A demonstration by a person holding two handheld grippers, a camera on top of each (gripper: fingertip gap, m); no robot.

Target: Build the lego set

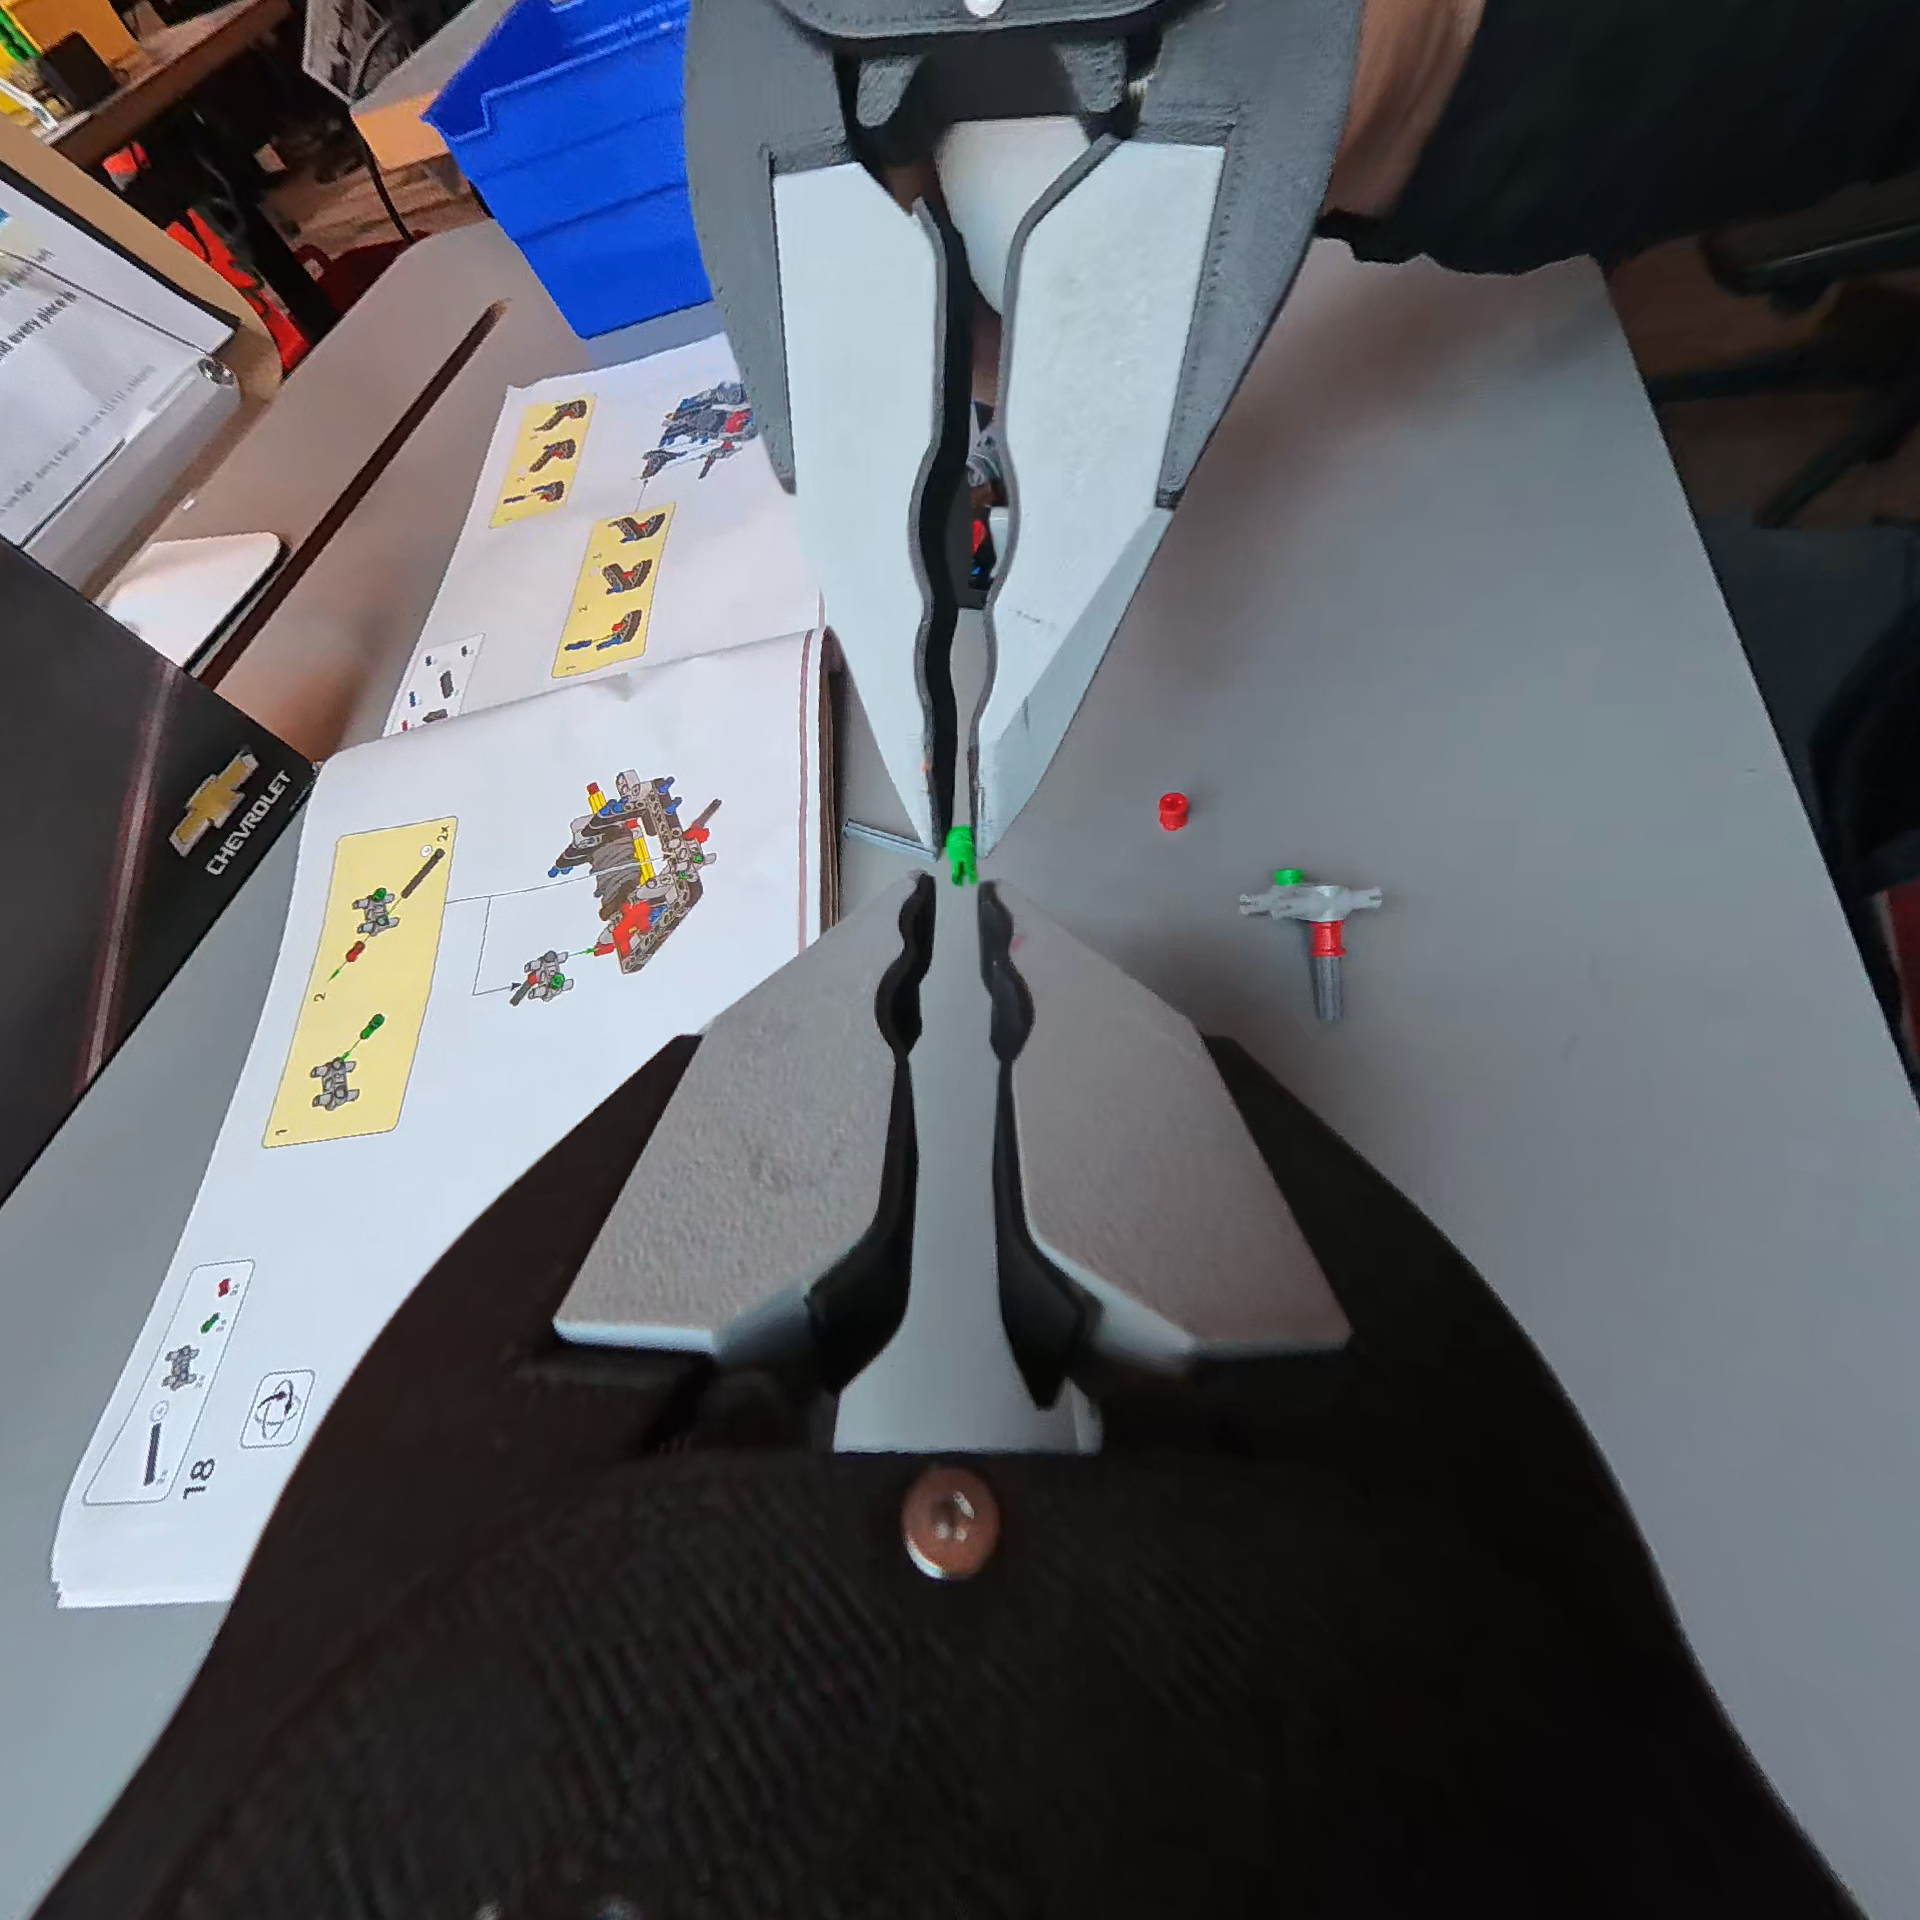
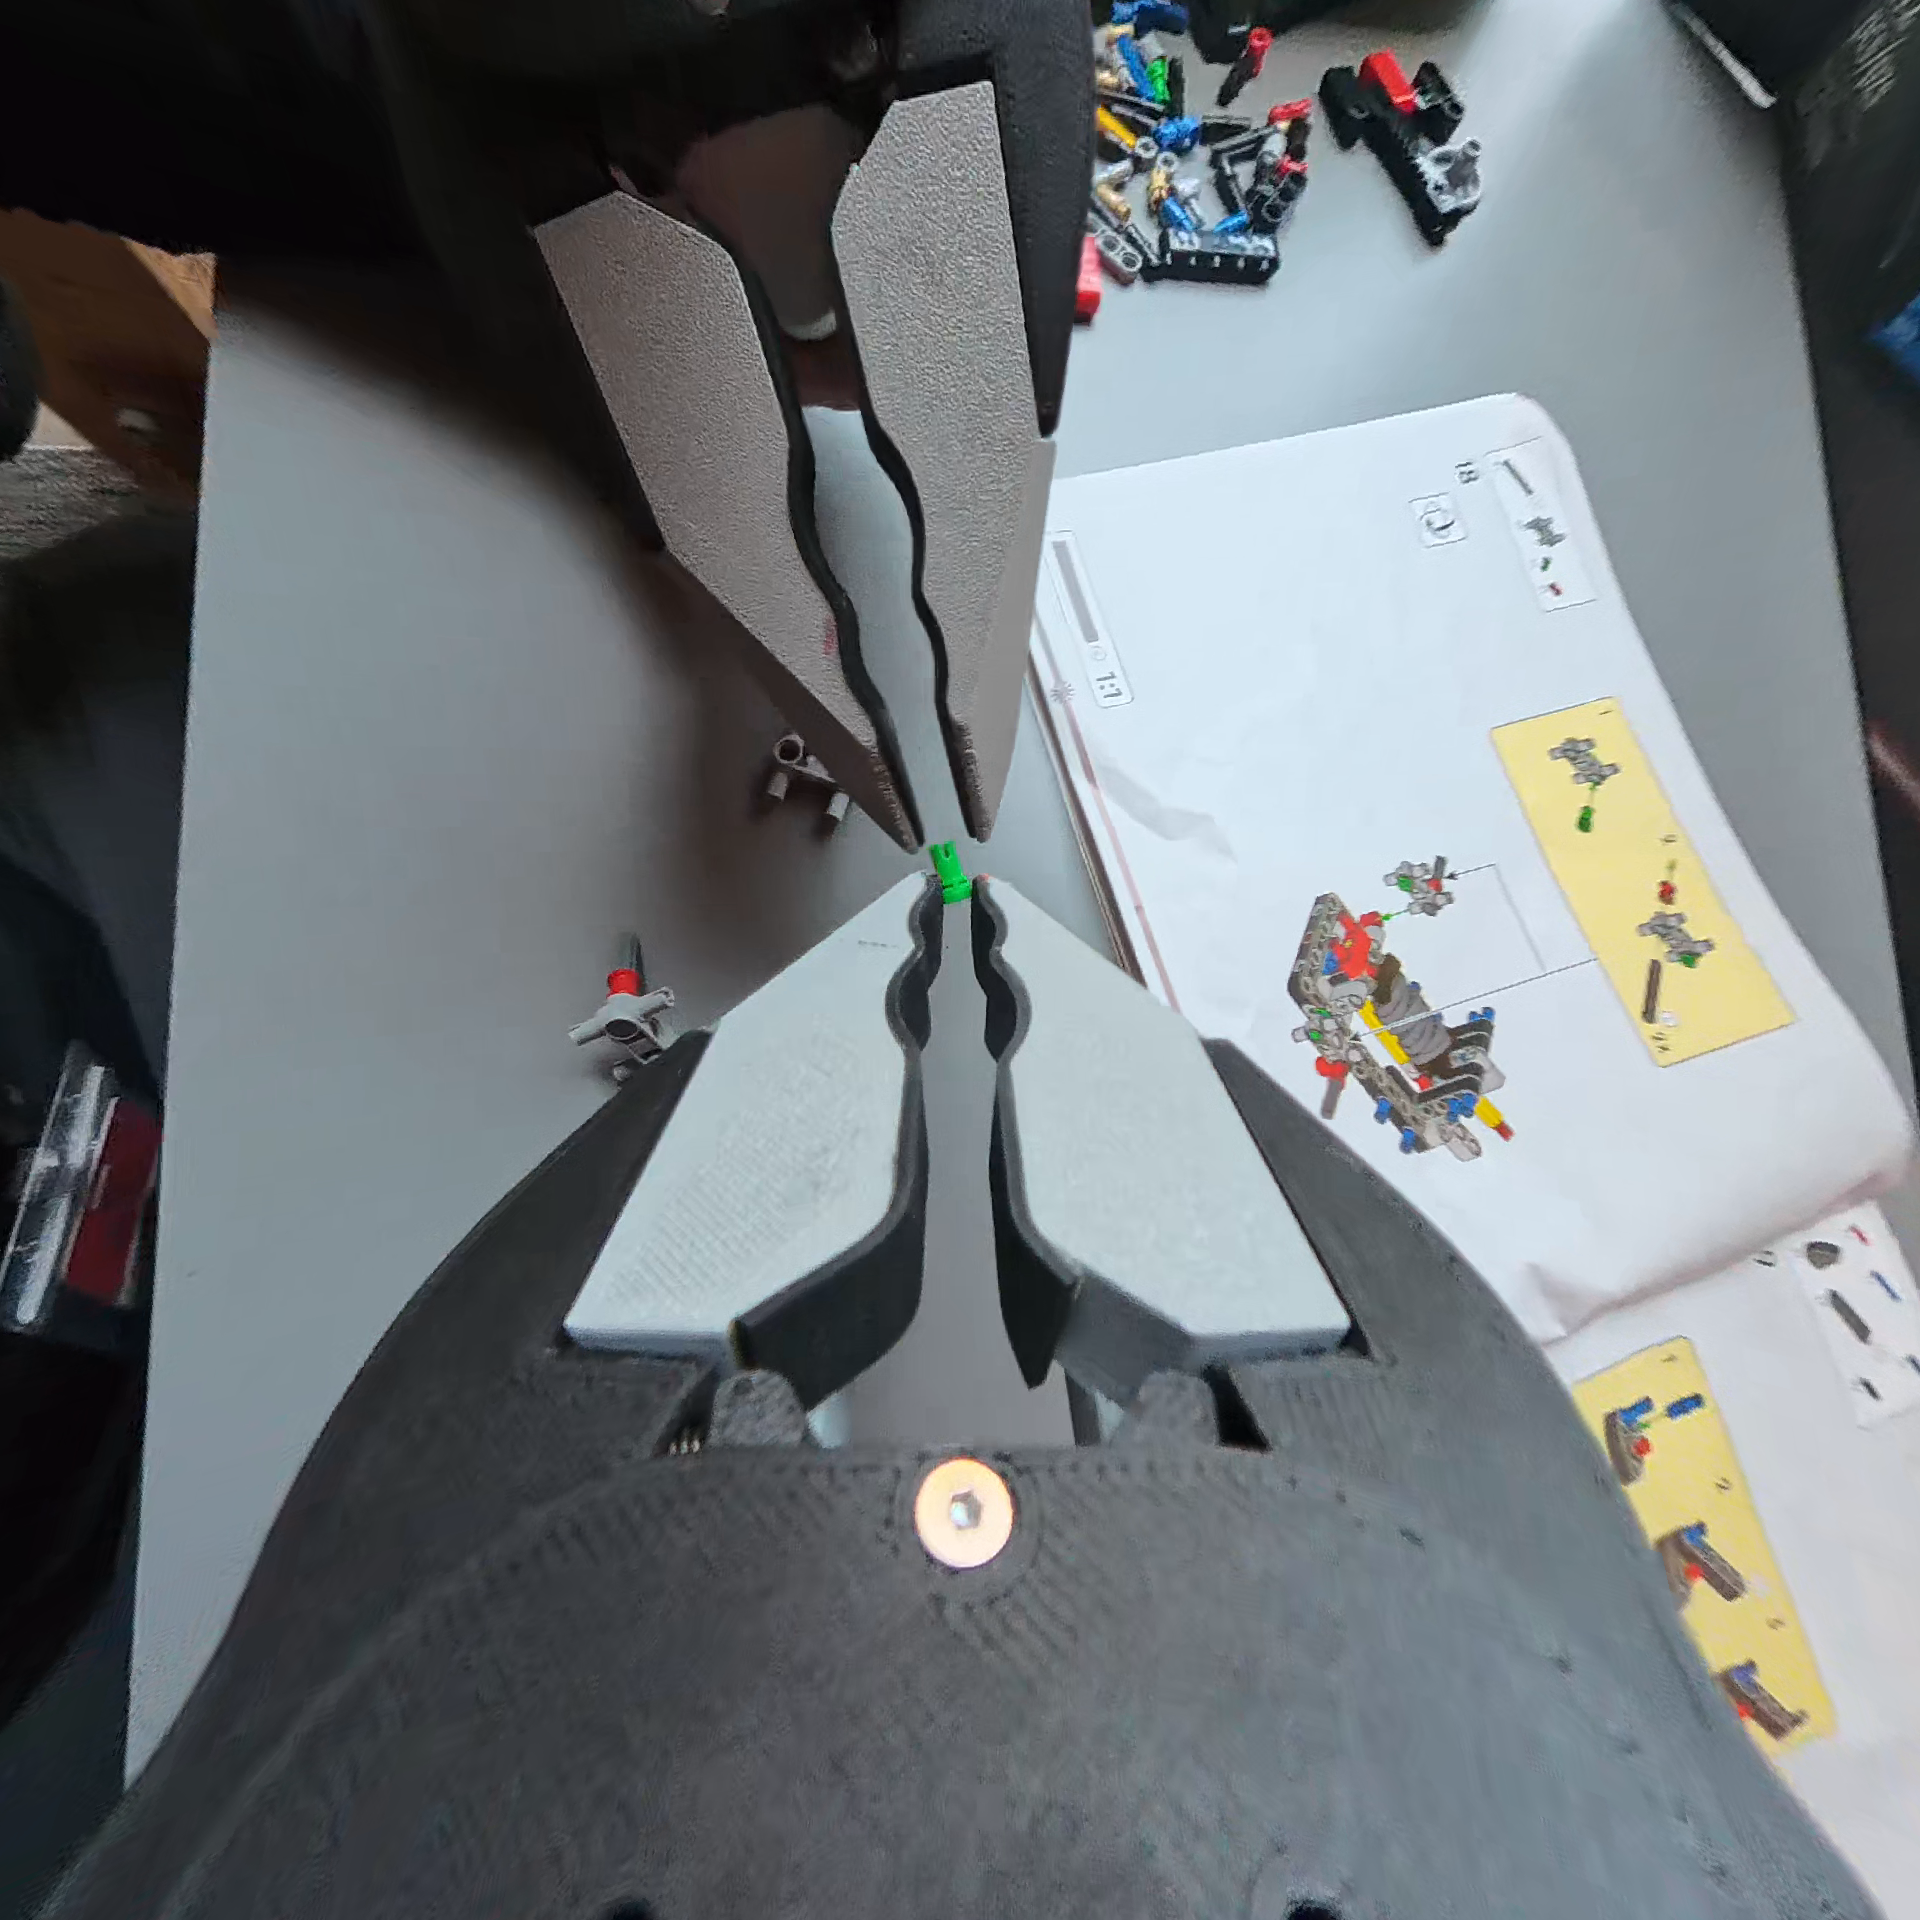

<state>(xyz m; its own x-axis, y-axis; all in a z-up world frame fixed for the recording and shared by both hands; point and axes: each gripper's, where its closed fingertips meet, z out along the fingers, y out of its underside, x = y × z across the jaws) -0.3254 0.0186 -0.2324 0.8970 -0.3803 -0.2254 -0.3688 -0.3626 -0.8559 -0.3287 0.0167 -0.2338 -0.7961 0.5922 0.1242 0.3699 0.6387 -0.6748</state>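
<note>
Nearest the lens, my two left fingers (image 1: 831,1122) are tapering forward, grey with a gritty printed grain and wavy black inner edges. My left gripper (image 1: 953,883) is standing slightly parted, its tips just short of the one small green pin (image 1: 961,854). My right gripper (image 2: 953,885) is pinching that green pin (image 2: 949,871) at its far end, so the two grippers are meeting nose to nose over the matte grey table (image 1: 1455,644).

Out to the side, one small red bush (image 1: 1173,810) is lying alone, near one grey cross-shaped connector (image 1: 1311,914) carrying a red collar and a green stub. A second, bare grey connector (image 2: 805,777) is sitting partly hidden behind my left fingertips.

One open instruction booklet (image 1: 582,935) is lying flat. One blue bin (image 1: 582,156) is being cut off by the frame, and the heap of loose pieces (image 2: 1226,156) is too jumbled to count.
</note>
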